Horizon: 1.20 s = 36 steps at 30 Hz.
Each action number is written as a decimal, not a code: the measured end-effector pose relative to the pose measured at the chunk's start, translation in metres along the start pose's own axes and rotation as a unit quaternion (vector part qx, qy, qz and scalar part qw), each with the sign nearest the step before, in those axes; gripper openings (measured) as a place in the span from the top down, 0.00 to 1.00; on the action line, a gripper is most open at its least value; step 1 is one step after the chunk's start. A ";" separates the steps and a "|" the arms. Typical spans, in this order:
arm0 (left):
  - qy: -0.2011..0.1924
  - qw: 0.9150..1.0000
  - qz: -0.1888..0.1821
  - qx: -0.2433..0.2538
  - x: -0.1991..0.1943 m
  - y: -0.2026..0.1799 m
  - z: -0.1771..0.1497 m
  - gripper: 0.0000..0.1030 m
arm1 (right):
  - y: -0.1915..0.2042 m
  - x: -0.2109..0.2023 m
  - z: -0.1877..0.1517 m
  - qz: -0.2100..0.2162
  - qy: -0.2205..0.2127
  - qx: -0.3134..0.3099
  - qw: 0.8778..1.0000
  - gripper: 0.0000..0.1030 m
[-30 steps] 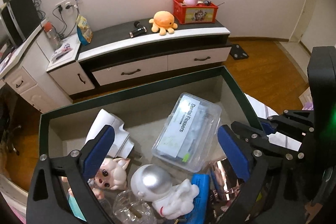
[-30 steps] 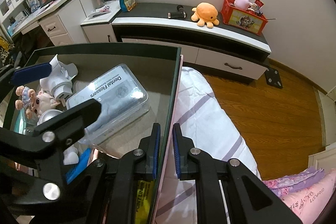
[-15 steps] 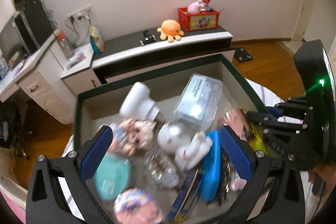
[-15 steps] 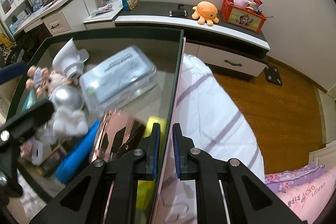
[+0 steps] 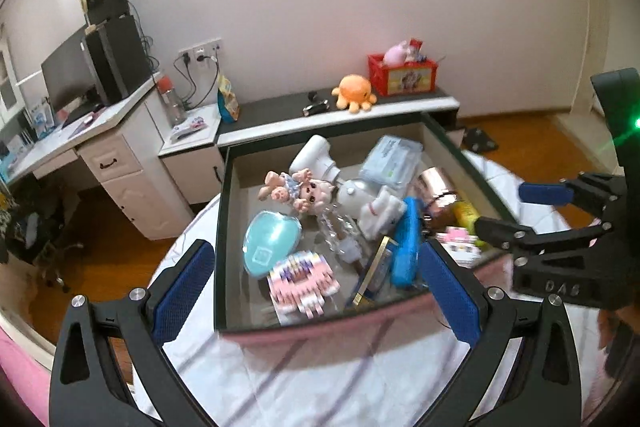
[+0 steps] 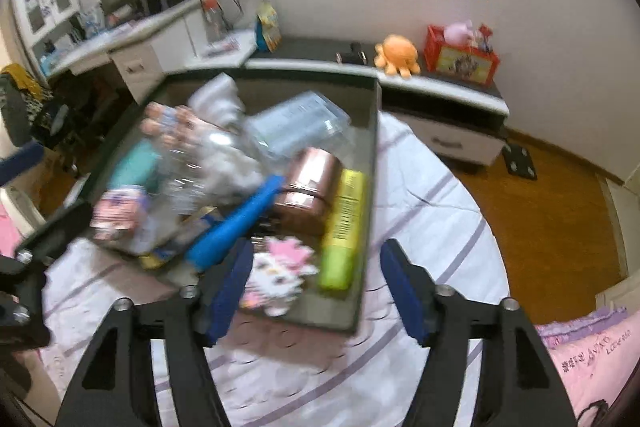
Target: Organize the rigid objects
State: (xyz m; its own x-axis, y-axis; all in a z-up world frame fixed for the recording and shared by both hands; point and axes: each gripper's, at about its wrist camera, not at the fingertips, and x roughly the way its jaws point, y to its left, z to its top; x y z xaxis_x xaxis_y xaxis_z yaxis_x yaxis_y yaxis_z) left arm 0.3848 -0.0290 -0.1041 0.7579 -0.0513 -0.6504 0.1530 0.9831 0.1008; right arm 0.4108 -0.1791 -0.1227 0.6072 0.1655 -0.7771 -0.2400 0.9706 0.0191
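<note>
I see the box (image 5: 222, 235) of toys on the striped bed (image 5: 320, 367); low cabinet (image 5: 340, 115) at 12 o'clock. Left tool (image 5: 316, 291) wide, empty; right tool (image 6: 316, 287) wide, empty.

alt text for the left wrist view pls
An open left hand-held gripper hangs over a dark-rimmed box crammed with small items, including a doll, a teal heart-shaped case and a blue case. The box sits on a white striped bedsheet, with the open right hand-held gripper at its right edge.
</note>
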 end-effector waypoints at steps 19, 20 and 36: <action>-0.126 0.987 0.043 -0.090 -0.135 0.022 -0.062 0.00 | 0.052 -0.140 -0.074 -0.031 -0.207 0.017 0.978 0.00; -0.132 0.986 0.038 -0.094 -0.140 0.021 -0.065 0.00 | 0.054 -0.145 -0.077 -0.024 -0.212 0.017 0.977 0.00; -0.200 0.977 0.037 -0.057 -0.210 -0.009 -0.086 0.00 | 0.072 -0.213 -0.123 -0.032 -0.277 0.016 0.960 0.00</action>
State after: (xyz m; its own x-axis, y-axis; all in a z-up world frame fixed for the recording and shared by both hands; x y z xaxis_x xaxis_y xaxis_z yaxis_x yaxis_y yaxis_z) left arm 0.1702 -0.0122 -0.0333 0.9549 -0.0223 -0.2960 0.0344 0.9988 0.0357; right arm 0.1709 -0.1662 -0.0335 0.9316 0.1640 -0.3243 -0.1707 0.9853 0.0078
